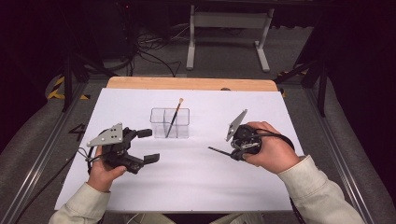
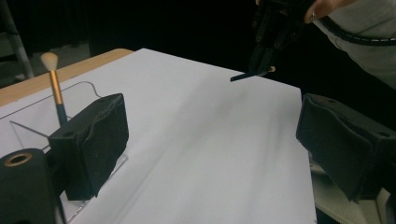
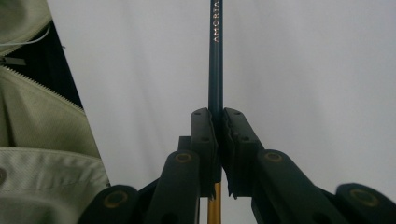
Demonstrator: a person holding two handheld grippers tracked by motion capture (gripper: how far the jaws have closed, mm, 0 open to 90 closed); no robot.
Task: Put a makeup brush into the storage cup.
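High view showed a white sheet (image 1: 187, 182) spread over the desk (image 1: 191, 84), with a clear box (image 1: 170, 123) standing near its middle. One brush (image 1: 175, 117) leaned inside that box, bristles up. Left of the box, the left gripper (image 1: 147, 145) was held low over the sheet in the person's left hand (image 1: 102, 173), its fingers spread wide with nothing between them. Right of the box and well apart from it, the right gripper (image 1: 232, 152) sat in the right hand (image 1: 271, 147), pointing towards the left side of the sheet. Its fingers were pressed together on a second brush (image 1: 219, 151), whose thin dark handle stuck out towards the left gripper.

Right gripper view showed that dark handle (image 3: 215, 60) pinched between the two black fingers (image 3: 202, 135), running straight ahead above the white sheet, with a gold band (image 3: 214, 207) below the grip.

Left gripper view showed the boxed brush's pale tuft (image 2: 49, 59) just beyond one finger (image 2: 91, 142).
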